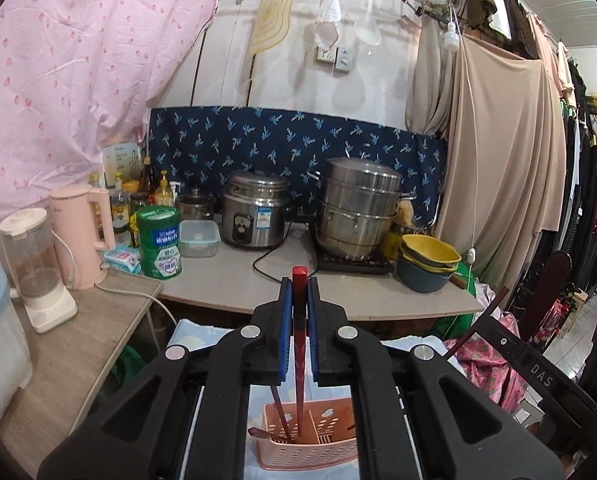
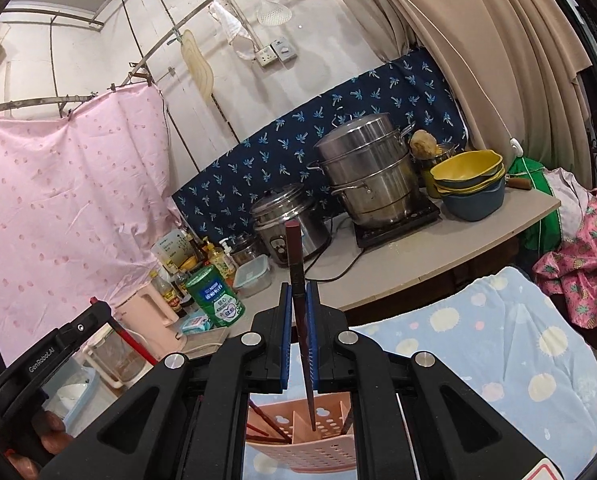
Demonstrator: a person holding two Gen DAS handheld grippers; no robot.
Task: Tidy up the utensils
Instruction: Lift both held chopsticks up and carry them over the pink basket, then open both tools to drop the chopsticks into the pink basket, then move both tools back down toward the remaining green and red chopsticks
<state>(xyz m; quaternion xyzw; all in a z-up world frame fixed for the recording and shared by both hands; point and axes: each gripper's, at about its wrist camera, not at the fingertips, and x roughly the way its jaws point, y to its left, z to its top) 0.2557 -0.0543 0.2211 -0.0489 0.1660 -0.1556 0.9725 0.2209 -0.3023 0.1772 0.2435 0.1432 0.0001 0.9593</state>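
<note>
My left gripper (image 1: 299, 286) is shut on a red chopstick (image 1: 299, 312) that stands nearly upright between the blue pads. Its thin end hangs over a pink perforated utensil basket (image 1: 310, 446) below, which holds another chopstick and a spoon. In the right wrist view my right gripper (image 2: 298, 290) is shut on a dark red chopstick (image 2: 296, 272). That chopstick's tip points down into the pink basket (image 2: 306, 450), where several chopsticks lie in the left compartment. The left gripper's black body (image 2: 54, 354) shows at the lower left of the right wrist view, with a hand on it.
The basket rests on a light blue cloth with pale dots (image 2: 498, 340). Behind it a counter (image 1: 234, 284) carries a rice cooker (image 1: 254, 212), a steel steamer pot (image 1: 358, 216), stacked bowls (image 1: 428, 264), a green tin (image 1: 159, 242), a pink kettle (image 1: 83, 232) and a blender (image 1: 34, 268). Clothes hang at right.
</note>
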